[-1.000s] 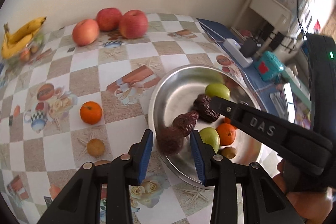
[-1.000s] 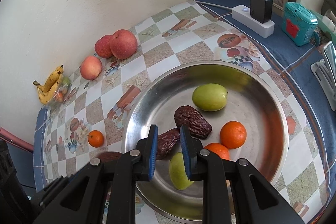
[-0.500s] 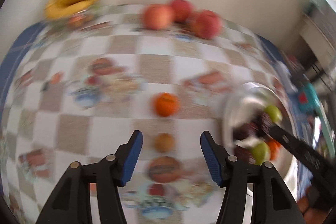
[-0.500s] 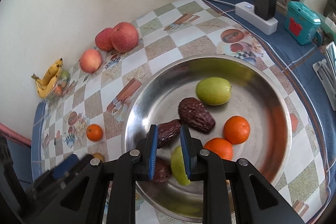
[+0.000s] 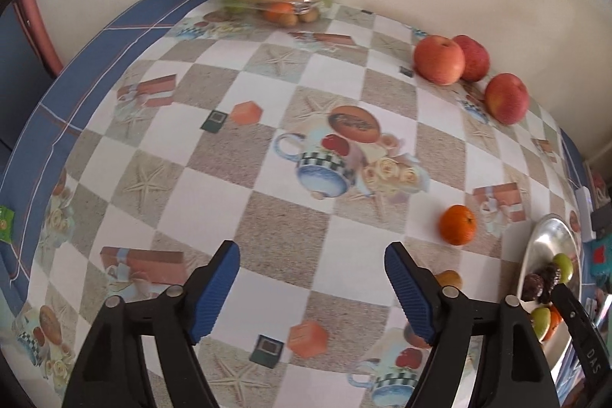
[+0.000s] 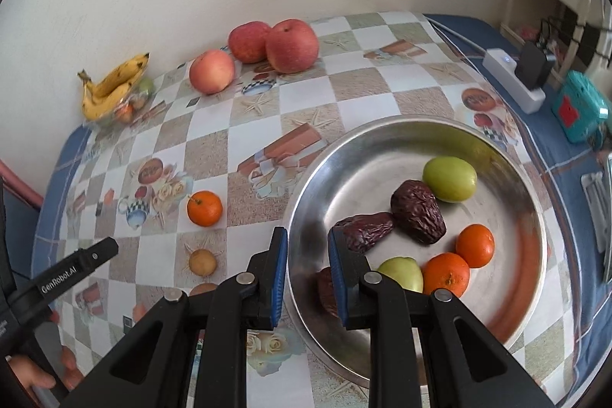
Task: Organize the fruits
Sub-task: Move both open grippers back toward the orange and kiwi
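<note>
A steel plate (image 6: 535,224) holds two green fruits, two oranges and dark dates (image 6: 417,211). A loose orange (image 6: 204,208) and a small brown fruit (image 6: 202,262) lie on the tablecloth left of it. My left gripper (image 5: 311,287) is open and empty over the cloth; the orange (image 5: 457,224) lies to its right and the plate (image 5: 535,247) at the far right. My right gripper (image 6: 306,274) is open a little and empty, over the plate's left rim, next to a date (image 6: 363,230).
Three apples (image 6: 290,44) sit by the back wall. Bananas (image 6: 111,85) lie on a glass dish in the far left corner. A power strip (image 6: 512,79) and a teal box (image 6: 579,106) are at the right edge.
My left gripper let go of a date in the plate, opened wide and swung left over the tablecloth. My right gripper drew back a little toward the plate's left rim.
</note>
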Demonstrator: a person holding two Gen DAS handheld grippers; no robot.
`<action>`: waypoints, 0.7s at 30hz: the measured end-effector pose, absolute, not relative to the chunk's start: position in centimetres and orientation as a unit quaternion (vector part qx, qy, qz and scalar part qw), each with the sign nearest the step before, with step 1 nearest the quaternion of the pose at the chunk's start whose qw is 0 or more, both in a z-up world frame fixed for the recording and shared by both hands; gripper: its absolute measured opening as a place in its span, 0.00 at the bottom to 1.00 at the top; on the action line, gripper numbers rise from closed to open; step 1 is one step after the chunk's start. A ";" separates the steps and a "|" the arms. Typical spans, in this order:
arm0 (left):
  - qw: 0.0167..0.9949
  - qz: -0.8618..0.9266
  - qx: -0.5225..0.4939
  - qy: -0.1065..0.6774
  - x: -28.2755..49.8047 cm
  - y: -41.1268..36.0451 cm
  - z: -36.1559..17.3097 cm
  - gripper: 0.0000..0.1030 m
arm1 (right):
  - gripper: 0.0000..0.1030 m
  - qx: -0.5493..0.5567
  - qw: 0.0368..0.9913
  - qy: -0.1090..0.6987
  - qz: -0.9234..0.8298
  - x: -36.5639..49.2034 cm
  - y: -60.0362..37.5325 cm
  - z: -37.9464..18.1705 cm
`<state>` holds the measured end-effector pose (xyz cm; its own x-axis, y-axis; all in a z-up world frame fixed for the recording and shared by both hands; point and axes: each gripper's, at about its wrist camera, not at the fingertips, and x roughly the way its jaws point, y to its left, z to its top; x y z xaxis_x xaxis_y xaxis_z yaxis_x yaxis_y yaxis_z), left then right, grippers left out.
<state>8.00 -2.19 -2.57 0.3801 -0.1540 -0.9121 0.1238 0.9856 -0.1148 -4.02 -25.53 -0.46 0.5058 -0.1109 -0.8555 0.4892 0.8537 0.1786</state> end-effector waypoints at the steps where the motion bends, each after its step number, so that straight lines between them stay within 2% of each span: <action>1: 0.830 -0.083 -0.016 0.552 8.1 -2.1 -2.7 0.83 | 0.22 0.200 0.843 0.466 -0.178 -3.9 -25.3 -0.5; 2: 0.830 -0.078 -0.014 0.552 8.2 -1.9 -2.7 0.84 | 0.22 0.198 0.843 0.468 -0.177 -3.8 -25.1 -0.6; 5: 0.832 -0.065 -0.007 0.552 8.4 -1.7 -2.9 0.99 | 0.22 0.185 0.842 0.474 -0.177 -3.5 -24.7 -0.8; 8: 0.833 -0.059 -0.002 0.551 8.5 -1.5 -3.1 1.00 | 0.23 0.172 0.843 0.477 -0.180 -3.2 -24.4 -1.0; 9: 0.833 -0.057 0.000 0.550 8.5 -1.5 -3.1 1.00 | 0.28 0.170 0.843 0.477 -0.179 -3.2 -24.4 -1.1; 12: 0.833 -0.051 0.004 0.550 8.6 -1.4 -3.3 1.00 | 0.58 0.160 0.843 0.480 -0.183 -3.0 -24.3 -1.4; 14: 0.833 -0.047 0.008 0.551 8.6 -1.4 -3.5 1.00 | 0.63 0.154 0.845 0.479 -0.181 -2.9 -24.1 -1.5; 18: 0.830 -0.039 0.028 0.555 8.6 -1.6 -3.9 1.00 | 0.87 0.135 0.849 0.478 -0.179 -2.6 -23.6 -1.7; 21: 0.830 -0.035 0.041 0.555 8.7 -1.6 -4.0 1.00 | 0.89 0.119 0.850 0.482 -0.179 -2.4 -23.1 -1.9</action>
